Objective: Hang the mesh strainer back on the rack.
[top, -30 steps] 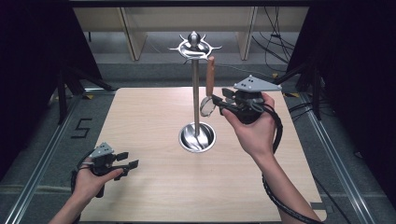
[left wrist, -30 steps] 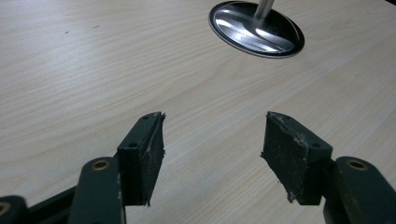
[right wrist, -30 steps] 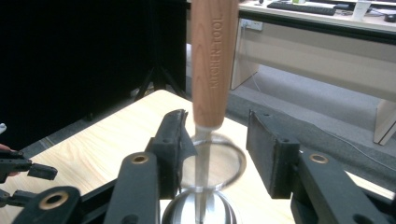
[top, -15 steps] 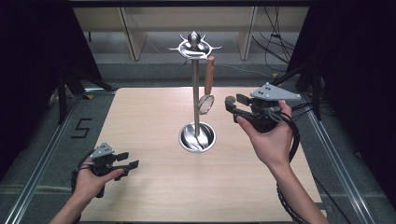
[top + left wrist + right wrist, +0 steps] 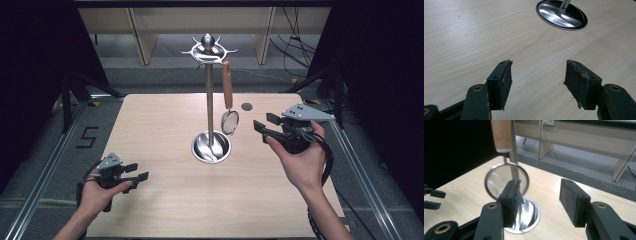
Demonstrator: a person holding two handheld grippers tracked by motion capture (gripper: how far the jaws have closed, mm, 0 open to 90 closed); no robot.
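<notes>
I see a pale wooden table [image 5: 165, 130] on a grey floor, dark curtains at both sides and light shelving behind. A tall steel stand [image 5: 210, 107] rises from a round base mid-table. From its top hooks hangs a small strainer [image 5: 229, 121] with a wooden handle, clear of the tabletop. My right gripper [image 5: 264, 123] hovers just beside the strainer, jaws wide, nothing between. My left gripper [image 5: 136, 172] sits low near the table's front left, also wide and empty.

Left gripper [image 5: 136, 172], held in the left hand [image 5: 100, 192] low at the near left, jaws parted and empty. Right gripper [image 5: 264, 123], held in the raised right hand [image 5: 300, 160] at the right, jaws likewise parted, empty.
</notes>
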